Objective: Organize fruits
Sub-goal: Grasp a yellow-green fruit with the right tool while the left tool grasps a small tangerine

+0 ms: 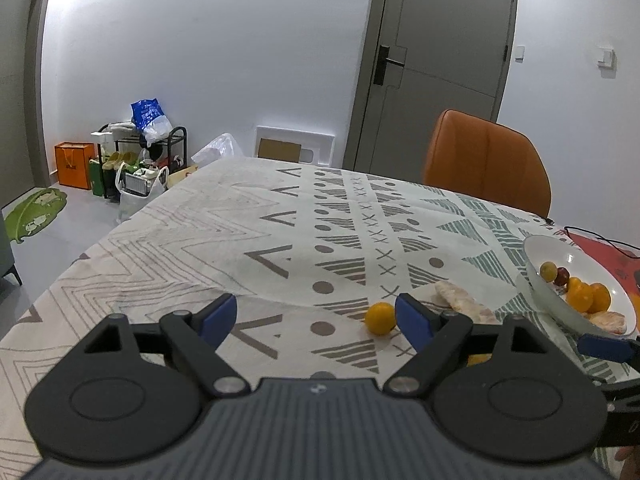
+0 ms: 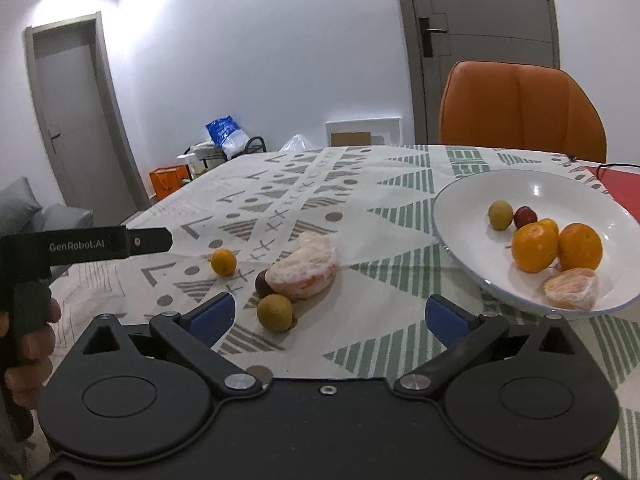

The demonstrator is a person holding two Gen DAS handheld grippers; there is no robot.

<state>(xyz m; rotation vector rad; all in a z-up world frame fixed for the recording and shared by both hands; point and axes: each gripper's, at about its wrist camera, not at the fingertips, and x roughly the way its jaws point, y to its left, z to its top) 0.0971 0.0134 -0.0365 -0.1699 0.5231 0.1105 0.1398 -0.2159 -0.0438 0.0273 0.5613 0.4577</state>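
Observation:
A white plate [image 2: 472, 204] at the right holds two oranges [image 2: 534, 248], a peeled half [image 2: 573, 289], a yellow-green fruit [image 2: 500, 215] and a dark red one [image 2: 525, 216]. On the cloth lie a peeled citrus piece [image 2: 304, 272], a round olive-yellow fruit [image 2: 274, 312], a dark fruit [image 2: 262, 283] and a small orange [image 2: 223, 262]. My right gripper [image 2: 328, 316] is open and empty, just short of them. My left gripper [image 1: 316, 316] is open and empty; the small orange [image 1: 380, 318] sits by its right finger. The plate [image 1: 538, 280] shows at the right.
The table wears a patterned cloth [image 1: 224, 232]. An orange chair [image 2: 520, 112] stands behind the table, before a grey door [image 1: 440, 40]. A red mat [image 2: 624, 188] and a black cable lie at the far right. Bags and a rack [image 1: 136, 156] stand on the floor at the left.

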